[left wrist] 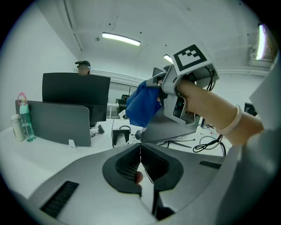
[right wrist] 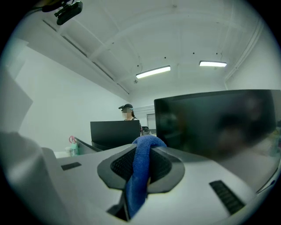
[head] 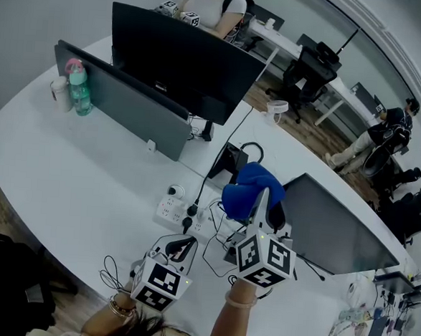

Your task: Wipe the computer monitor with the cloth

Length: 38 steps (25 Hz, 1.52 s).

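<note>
Right hand-held gripper (right wrist: pixel 148 150) clamps cloth (right wrist: pixel 138 178); monitor (right wrist: pixel 215 123) blurred

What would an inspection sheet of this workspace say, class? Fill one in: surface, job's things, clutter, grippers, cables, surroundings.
Surface: white table, largely bare at the near left.
Job's things: blue cloth bunched and held up beside the near monitor; screen dark; no contact seen.
Clutter: green bottle and white cup at the far left; power strip; small items at the right end, too small to tell.
Grippers: left gripper jaws together, nothing held; right gripper clamped on the cloth.
Cables: black cables loop near the power strip.
Surroundings: far monitor, grey divider, seated person, office chairs.
</note>
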Each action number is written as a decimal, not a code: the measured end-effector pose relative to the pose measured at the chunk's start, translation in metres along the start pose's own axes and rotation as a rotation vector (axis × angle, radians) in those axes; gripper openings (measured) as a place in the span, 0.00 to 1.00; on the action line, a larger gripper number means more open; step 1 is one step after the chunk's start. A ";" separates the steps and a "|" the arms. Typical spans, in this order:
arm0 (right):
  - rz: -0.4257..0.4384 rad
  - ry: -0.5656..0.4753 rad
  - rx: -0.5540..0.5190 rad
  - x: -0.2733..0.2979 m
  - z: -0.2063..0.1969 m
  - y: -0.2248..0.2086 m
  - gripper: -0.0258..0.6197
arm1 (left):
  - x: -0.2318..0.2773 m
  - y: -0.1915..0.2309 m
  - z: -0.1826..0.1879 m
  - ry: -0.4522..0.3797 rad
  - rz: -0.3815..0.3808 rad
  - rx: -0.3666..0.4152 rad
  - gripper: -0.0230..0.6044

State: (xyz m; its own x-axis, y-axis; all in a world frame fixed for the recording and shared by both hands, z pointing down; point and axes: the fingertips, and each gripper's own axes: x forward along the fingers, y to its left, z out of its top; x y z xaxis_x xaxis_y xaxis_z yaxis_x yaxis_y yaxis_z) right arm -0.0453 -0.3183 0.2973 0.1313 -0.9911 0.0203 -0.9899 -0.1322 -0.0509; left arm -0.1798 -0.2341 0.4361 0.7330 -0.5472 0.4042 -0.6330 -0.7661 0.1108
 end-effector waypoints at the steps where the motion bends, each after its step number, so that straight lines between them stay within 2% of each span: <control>1: 0.001 -0.007 0.001 -0.001 0.003 0.000 0.14 | 0.000 -0.001 0.000 0.001 -0.002 0.002 0.05; 22: -0.012 -0.073 -0.001 -0.007 0.026 -0.002 0.14 | 0.002 -0.006 0.000 -0.004 -0.017 0.002 0.05; 30: -0.036 -0.149 0.001 -0.012 0.045 -0.001 0.14 | 0.001 -0.005 0.003 -0.014 -0.021 -0.004 0.05; 38: -0.037 -0.173 -0.002 -0.014 0.054 -0.003 0.14 | 0.002 -0.007 0.002 -0.012 -0.025 -0.002 0.05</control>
State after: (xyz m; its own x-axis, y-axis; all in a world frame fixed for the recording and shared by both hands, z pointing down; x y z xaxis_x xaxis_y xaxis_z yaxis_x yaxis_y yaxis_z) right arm -0.0410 -0.3044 0.2428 0.1750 -0.9731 -0.1497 -0.9843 -0.1692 -0.0511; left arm -0.1730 -0.2305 0.4348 0.7516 -0.5318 0.3903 -0.6150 -0.7789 0.1230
